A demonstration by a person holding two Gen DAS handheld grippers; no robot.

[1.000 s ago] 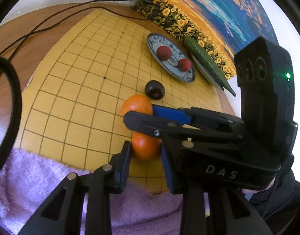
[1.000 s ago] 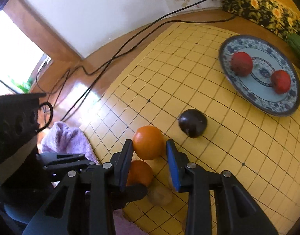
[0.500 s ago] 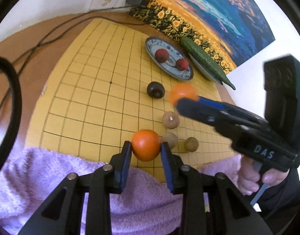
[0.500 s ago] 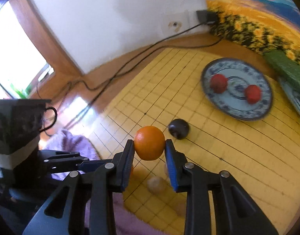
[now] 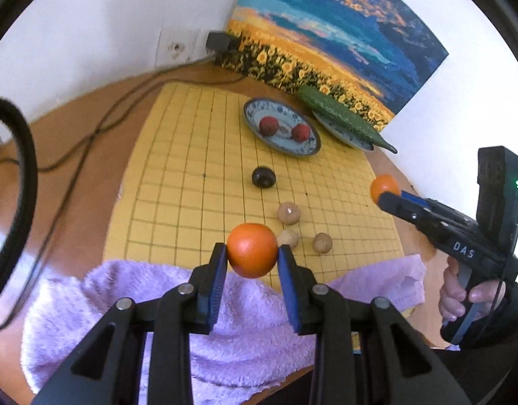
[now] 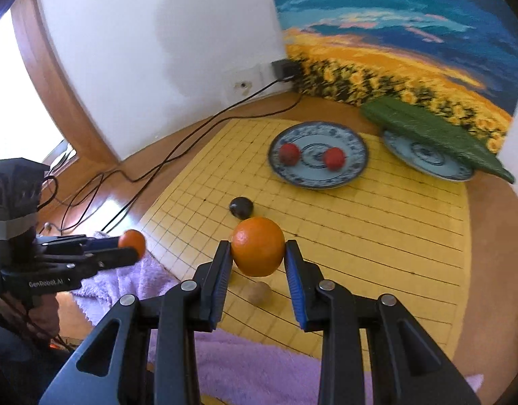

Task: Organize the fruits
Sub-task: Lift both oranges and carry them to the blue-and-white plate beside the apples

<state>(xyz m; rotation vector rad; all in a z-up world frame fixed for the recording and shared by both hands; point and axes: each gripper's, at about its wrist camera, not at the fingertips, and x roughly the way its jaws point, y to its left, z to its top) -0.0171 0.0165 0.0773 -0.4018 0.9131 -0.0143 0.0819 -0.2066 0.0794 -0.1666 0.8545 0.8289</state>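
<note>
Holding one orange each, both grippers are up off the yellow grid board (image 5: 178, 182). Left gripper (image 5: 252, 263) pinches a reddish orange (image 5: 252, 250) above the purple towel (image 5: 225, 320) edge; right gripper (image 6: 259, 260) pinches a second orange (image 6: 258, 250) over the board. Blue plate (image 6: 355, 165) holds two red fruits (image 6: 289, 154), far side. Second plate (image 6: 424, 165) carries a cucumber (image 6: 434, 135). Dark plum (image 5: 263, 177) sits mid-board; three brown round fruits (image 5: 288, 213) lie near the towel.
</note>
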